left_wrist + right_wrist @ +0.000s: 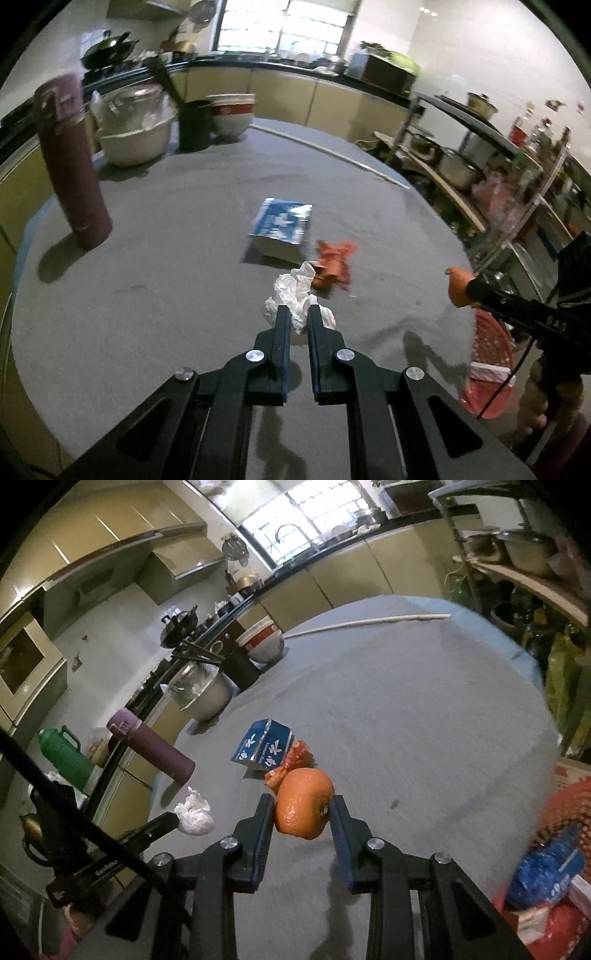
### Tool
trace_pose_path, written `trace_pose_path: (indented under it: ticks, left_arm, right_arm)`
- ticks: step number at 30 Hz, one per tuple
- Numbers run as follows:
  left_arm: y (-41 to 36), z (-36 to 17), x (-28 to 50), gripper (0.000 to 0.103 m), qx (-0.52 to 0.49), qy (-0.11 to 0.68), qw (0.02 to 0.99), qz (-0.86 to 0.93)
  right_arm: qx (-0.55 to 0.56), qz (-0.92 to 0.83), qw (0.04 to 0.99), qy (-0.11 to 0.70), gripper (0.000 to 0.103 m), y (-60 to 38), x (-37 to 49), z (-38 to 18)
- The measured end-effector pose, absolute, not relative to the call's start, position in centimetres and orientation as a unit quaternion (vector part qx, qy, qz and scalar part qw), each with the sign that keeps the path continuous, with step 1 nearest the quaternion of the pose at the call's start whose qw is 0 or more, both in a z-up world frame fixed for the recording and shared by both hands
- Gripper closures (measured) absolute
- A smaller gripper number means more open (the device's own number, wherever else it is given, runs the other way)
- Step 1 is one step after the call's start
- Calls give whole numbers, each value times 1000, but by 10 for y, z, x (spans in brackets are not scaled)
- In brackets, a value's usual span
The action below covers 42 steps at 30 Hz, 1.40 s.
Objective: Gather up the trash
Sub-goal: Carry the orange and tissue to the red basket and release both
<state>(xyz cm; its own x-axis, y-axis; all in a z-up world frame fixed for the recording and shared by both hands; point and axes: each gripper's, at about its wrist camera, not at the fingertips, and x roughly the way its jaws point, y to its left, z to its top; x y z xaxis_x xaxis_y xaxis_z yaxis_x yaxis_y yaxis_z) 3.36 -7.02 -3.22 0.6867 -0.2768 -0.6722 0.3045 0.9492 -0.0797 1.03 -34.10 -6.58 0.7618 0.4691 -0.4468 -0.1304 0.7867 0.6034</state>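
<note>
Above grey table (147, 295): left gripper (298, 314) clamps crumpled tissue (291, 295); right gripper (303, 805) grips mandarin (304, 808).

Crumpled paper tissue (297, 295), matt tablecloth (166, 295)

Home kitchen, wok (107, 50), cabinets (110, 565), pots (456, 168)

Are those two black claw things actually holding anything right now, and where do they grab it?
Yes. The left gripper pinches a crumpled white tissue at its near edge. The right gripper clamps an orange across its two sides.
</note>
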Motion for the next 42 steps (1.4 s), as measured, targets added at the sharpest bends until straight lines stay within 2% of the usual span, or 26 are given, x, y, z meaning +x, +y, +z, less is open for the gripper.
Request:
trace_pose_path:
  ticks: [17,42]
  left_arm:
    - [-165,-17,-20,93,149,313,923,-169]
    - [-263,-24,-52,93,232,290,904,-213]
  right_arm:
    - [303,129,905,269,70,-397,-55,-73]
    - [361,64,898,244,70,-475,-114,-101]
